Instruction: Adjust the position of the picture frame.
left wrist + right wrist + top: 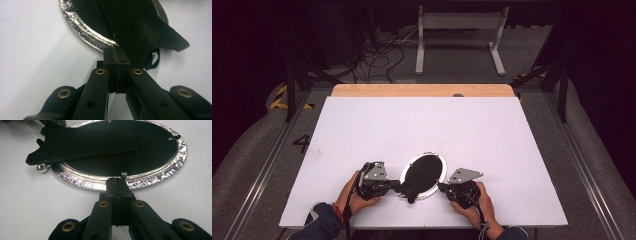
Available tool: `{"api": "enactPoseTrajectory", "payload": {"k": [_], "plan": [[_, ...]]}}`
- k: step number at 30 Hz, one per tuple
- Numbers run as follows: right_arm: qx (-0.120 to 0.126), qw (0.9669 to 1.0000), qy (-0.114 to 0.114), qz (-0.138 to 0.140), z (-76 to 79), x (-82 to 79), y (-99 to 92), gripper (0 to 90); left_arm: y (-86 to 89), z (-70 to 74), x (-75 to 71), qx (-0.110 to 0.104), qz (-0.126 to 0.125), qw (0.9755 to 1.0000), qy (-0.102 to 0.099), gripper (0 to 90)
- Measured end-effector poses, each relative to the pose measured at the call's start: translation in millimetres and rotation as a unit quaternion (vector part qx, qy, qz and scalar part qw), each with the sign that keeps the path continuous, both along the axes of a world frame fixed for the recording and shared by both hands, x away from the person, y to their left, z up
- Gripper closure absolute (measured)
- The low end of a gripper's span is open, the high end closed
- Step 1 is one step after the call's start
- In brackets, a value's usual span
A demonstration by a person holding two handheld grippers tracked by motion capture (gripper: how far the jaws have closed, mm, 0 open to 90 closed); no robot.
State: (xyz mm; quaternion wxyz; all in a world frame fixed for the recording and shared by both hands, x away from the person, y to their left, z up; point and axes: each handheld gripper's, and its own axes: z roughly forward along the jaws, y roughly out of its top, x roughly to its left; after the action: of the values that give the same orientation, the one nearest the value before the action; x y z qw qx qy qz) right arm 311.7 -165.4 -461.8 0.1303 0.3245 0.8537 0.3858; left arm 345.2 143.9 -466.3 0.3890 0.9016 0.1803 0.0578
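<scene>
Both grippers closed, gripping nothing: left gripper (396, 184) at black backing board (140, 27), right gripper (441, 187) at oval silver-rimmed frame (160, 173). Step: steadying frame; next, likely bending metal tab (124, 174).

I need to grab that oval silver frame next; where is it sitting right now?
In the high view, the oval silver frame lies flat on the white table near its front edge, between the left claw and the right claw, which are both shut.

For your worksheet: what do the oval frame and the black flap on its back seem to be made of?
Oval silver frame: probably metal or metal-look plastic, with a bright, glinting, textured rim. Black flap-like stand: seemingly stiff card or fabric-covered board, matte, thin, flat and straight-edged. Both shut grippers, left and right, rest at the rim.
</scene>
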Motion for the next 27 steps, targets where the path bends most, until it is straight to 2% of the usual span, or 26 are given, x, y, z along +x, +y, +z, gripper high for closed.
{"api": "enactPoseTrajectory", "payload": {"k": [3,7,9,13,16,19,27], "plan": [[0.02,0.9995,0.023,0.008,-0.2,2.4,-6.5,90.0,7.2,-0.4,-3.0,-0.002,-0.004,1.0,0.003,88.1],[0.021,0.9991,0.035,0.013,0.9,-0.3,-9.0,90.0,9.0,-0.8,-4.5,-0.004,-0.003,1.0,0.006,88.1],[0.025,0.9983,0.042,0.032,1.0,-5.3,-7.5,90.0,8.7,-0.8,-4.2,-0.004,-0.004,1.0,0.006,88.5],[0.006,0.9987,0.024,0.046,1.6,-10.9,-1.7,90.0,8.2,-0.8,-3.2,-0.009,-0.007,0.9998,0.018,89.9],[0.003,0.9989,0.017,0.044,1.2,-12.7,0.0,90.0,2.6,-0.8,-6.8,-0.01,-0.023,0.9995,0.021,90.0],[0.01,0.9976,0.027,0.062,1.5,-15.1,-1.8,90.0,-4.7,1.0,-12.3,0.002,-0.033,0.9994,0.011,90.0],[-0.006,0.9976,0.019,0.066,2.8,-22.2,-4.8,90.0,-20.4,1.5,-20.8,0.004,-0.049,0.9987,0.015,90.0]]}}
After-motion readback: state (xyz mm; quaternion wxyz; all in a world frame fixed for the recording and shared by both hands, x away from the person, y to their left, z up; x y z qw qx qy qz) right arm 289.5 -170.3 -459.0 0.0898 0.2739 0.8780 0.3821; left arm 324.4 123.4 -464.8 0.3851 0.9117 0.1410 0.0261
